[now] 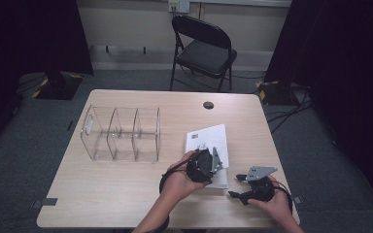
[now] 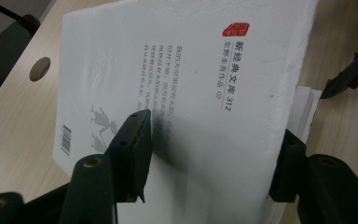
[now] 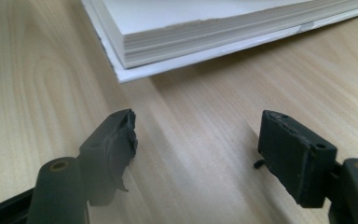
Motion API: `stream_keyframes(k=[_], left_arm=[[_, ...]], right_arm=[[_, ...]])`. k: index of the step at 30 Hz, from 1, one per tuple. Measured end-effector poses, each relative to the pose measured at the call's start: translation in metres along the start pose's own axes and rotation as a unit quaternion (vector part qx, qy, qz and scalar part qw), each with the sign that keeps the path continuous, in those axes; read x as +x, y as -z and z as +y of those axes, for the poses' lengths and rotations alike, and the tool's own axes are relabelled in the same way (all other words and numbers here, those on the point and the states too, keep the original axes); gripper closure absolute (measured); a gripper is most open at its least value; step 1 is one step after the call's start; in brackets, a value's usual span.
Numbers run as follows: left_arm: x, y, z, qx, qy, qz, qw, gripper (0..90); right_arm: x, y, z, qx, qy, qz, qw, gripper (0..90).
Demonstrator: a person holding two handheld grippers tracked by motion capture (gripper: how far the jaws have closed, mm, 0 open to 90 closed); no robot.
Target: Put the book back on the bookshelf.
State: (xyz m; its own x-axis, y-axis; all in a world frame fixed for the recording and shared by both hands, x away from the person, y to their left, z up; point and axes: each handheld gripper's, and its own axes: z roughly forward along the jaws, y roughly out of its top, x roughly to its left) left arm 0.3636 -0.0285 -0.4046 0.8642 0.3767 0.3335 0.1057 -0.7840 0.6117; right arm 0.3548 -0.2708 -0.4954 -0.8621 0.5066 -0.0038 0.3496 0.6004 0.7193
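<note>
Forearms nearest us in the high view lead to the book [image 1: 209, 141], right of the clear acrylic organizer [image 1: 121, 133]. In the left gripper view, our left hand-held gripper [image 2: 209, 154] pinches the book's cover and upper pages, lifting them; they could slip or crease if the grip is shallow. In the right gripper view, our right hand-held gripper [image 3: 198, 149] gapes empty over the tabletop [image 3: 37, 70] beside the book's corner, possibly blocking the swinging cover.

The white book [image 2: 191, 93] cover reads "新经典文库 312" below a red seal, with a barcode.
</note>
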Motion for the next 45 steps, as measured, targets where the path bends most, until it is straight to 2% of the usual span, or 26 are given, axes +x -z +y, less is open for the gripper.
stream_keyframes(k=[6,11,17,22,26,28,33,34,38,40,43,45], left_arm=[[0.004,0.003,0.004,0.006,0.008,0.000,0.9999,44.0],[0.002,0.003,0.005,0.011,0.009,0.001,0.9999,44.2],[0.000,0.006,0.005,0.018,0.008,0.010,0.9997,46.0],[0.001,0.008,0.005,0.022,0.010,0.010,0.9997,46.6],[-0.001,0.009,0.006,0.024,0.006,0.009,0.9996,47.0],[-0.003,0.010,0.007,0.024,0.009,0.009,0.9996,47.2],[-0.004,0.013,0.008,0.025,0.006,0.010,0.9996,47.6],[-0.005,0.014,0.008,0.022,0.009,0.008,0.9997,47.6],[-0.008,0.016,0.011,0.027,-0.001,0.007,0.9996,47.9],[-0.007,0.016,0.011,0.025,0.000,0.007,0.9997,48.0],[-0.008,0.017,0.012,0.022,0.003,0.010,0.9997,48.3],[-0.008,0.017,0.012,0.025,0.002,0.009,0.9997,48.3]], right_arm=[[-0.006,-0.011,0.006,-0.020,-0.009,-0.010,0.9997,26.5],[-0.009,-0.018,0.012,-0.022,-0.010,-0.019,0.9995,26.5],[-0.008,-0.023,0.017,-0.030,0.005,-0.042,0.9987,25.8],[-0.006,-0.026,0.020,-0.035,0.015,-0.058,0.9976,25.1],[-0.001,-0.027,0.023,-0.034,0.033,-0.074,0.9961,25.2],[0.002,-0.028,0.026,-0.025,0.040,-0.079,0.9957,25.6],[0.004,-0.027,0.027,-0.032,0.053,-0.083,0.9946,25.5],[0.005,-0.026,0.029,-0.033,0.059,-0.085,0.9941,25.4],[0.012,-0.024,0.034,-0.046,0.094,-0.101,0.9893,24.8],[0.012,-0.023,0.035,-0.046,0.098,-0.108,0.9883,23.8],[0.010,-0.022,0.037,-0.051,0.100,-0.104,0.9881,22.9],[0.010,-0.023,0.038,-0.047,0.111,-0.108,0.9869,22.6]])
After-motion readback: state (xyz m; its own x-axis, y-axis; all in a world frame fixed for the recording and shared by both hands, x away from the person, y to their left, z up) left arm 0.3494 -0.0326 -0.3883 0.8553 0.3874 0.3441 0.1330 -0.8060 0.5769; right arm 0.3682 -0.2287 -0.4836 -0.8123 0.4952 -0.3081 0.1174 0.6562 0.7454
